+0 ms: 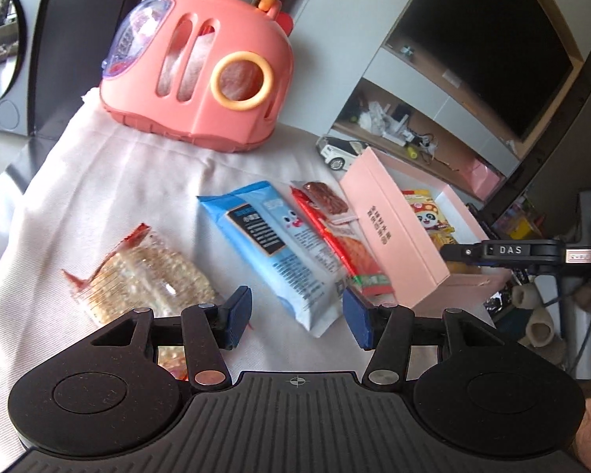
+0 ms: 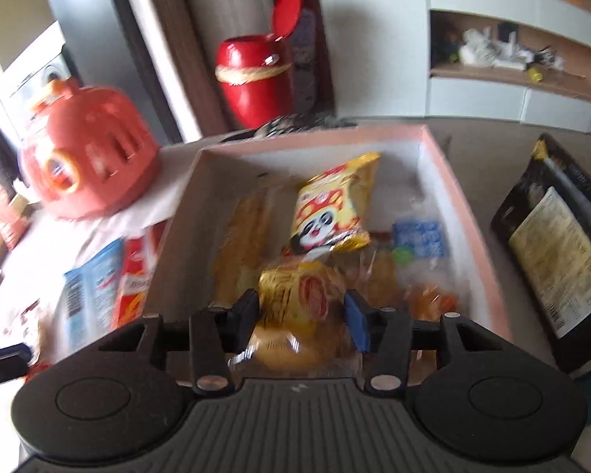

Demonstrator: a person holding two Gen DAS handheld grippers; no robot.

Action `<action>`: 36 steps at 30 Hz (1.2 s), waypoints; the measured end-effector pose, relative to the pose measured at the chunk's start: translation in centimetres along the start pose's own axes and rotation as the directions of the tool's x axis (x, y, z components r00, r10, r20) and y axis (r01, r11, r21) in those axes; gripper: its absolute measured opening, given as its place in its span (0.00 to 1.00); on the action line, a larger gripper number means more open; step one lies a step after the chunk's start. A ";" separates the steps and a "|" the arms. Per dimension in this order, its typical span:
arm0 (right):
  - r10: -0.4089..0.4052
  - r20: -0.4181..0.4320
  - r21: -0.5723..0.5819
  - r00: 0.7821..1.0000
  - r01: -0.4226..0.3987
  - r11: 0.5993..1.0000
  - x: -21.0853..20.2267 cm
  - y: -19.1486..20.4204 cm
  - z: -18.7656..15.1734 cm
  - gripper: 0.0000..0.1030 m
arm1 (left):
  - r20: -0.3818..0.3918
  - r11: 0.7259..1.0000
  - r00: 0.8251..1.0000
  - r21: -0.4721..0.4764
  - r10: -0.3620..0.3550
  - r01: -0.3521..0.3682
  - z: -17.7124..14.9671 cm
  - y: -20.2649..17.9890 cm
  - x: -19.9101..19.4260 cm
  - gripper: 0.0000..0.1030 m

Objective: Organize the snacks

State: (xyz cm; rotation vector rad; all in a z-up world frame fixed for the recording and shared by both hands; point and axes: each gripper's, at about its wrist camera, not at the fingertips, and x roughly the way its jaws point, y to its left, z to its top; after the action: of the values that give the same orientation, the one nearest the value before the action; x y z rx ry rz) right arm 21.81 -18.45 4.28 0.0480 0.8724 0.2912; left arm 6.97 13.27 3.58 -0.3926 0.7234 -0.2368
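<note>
My left gripper [image 1: 297, 317] hangs with jaws apart, gripping nothing, over the blue snack packet [image 1: 279, 252] just left of the pink box [image 1: 398, 232]. My right gripper [image 2: 301, 317], over that box, straddles a yellow snack bag [image 2: 299, 299]; whether it pinches, I cannot tell.

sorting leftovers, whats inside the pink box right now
The pink box holds a yellow panda packet, a gold-and-red snack between the right gripper's fingers, and blurred blue and orange packets. Anything beneath them is covered.
</note>
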 end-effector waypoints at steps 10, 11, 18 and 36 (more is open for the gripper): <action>0.104 0.142 -0.224 0.984 -0.070 0.972 -4.7 9.4 -0.1 0.53 | 0.035 0.996 0.996 0.038 0.082 -0.084 -0.8 0.9 -2.9 0.55; 0.138 0.122 -0.221 0.983 -0.109 0.969 -4.4 10.3 -0.1 0.53 | 0.037 0.995 0.995 0.045 0.092 -0.094 -1.0 0.9 -3.1 0.55; 0.228 -0.010 -0.273 0.974 -0.222 0.936 0.9 16.5 -1.1 0.53 | 0.081 0.982 0.979 -0.016 0.187 -0.186 -1.0 3.5 -5.2 0.51; 0.304 -0.076 -0.338 0.950 -0.312 0.888 3.3 20.5 -4.3 0.65 | 0.042 0.963 0.989 -0.239 0.140 -0.126 -1.8 8.5 -4.4 0.51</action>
State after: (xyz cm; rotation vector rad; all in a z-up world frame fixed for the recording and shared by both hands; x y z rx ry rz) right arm 15.82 1.84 2.32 -0.1465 0.8224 0.7433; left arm 3.16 21.98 1.39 -0.5722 0.7188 -0.0115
